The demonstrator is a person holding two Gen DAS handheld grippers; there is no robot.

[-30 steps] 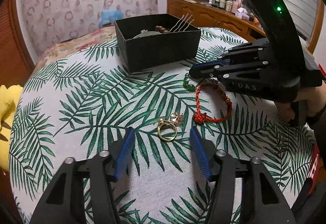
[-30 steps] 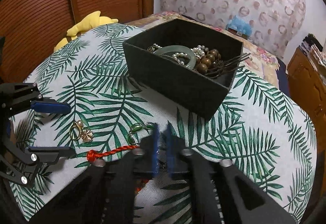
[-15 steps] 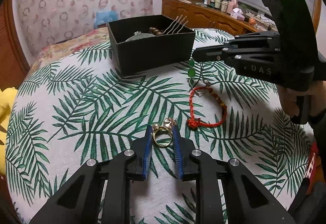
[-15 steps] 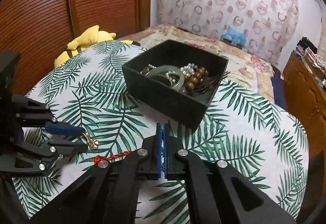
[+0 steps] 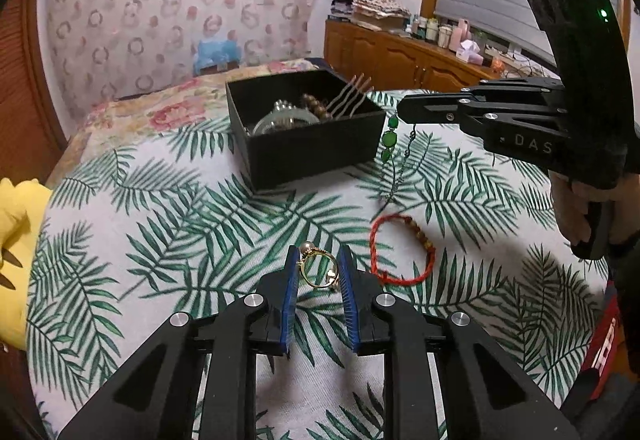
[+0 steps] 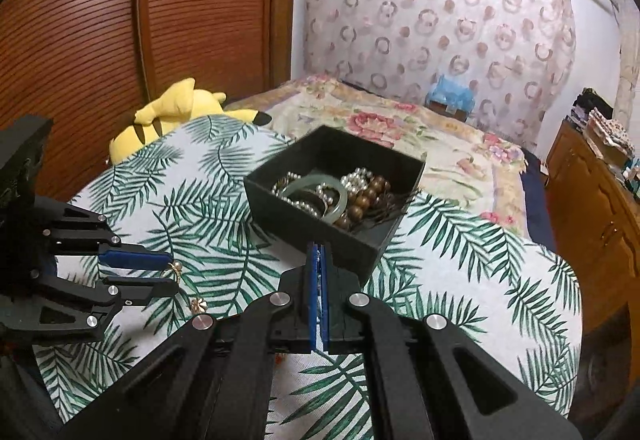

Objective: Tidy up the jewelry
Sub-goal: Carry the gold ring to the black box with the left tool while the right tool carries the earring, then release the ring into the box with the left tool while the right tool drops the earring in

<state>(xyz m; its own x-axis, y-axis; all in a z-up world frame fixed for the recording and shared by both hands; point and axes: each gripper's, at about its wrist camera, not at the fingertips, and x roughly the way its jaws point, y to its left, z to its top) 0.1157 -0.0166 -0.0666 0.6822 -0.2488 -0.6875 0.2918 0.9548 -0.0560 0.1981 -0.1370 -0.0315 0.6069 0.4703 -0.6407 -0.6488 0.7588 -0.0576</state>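
My left gripper is shut on a gold ring with a pearl and holds it just above the leaf-print cloth; it also shows in the right wrist view. My right gripper is shut on a green-stone necklace that hangs from its tip beside the black jewelry box. The box holds a jade bangle, pearls, brown beads and hairpins. A red cord bracelet lies on the cloth right of my left gripper. A small gold flower piece lies on the cloth.
A round table with leaf-print cloth stands by a floral bed. A yellow plush toy lies at the table's left edge. A wooden dresser with bottles stands at the back right.
My left gripper closed on the gold ring and lifted it, leaving the flower piece on the cloth. My right gripper rose with the green necklace, which now dangles beside the box.
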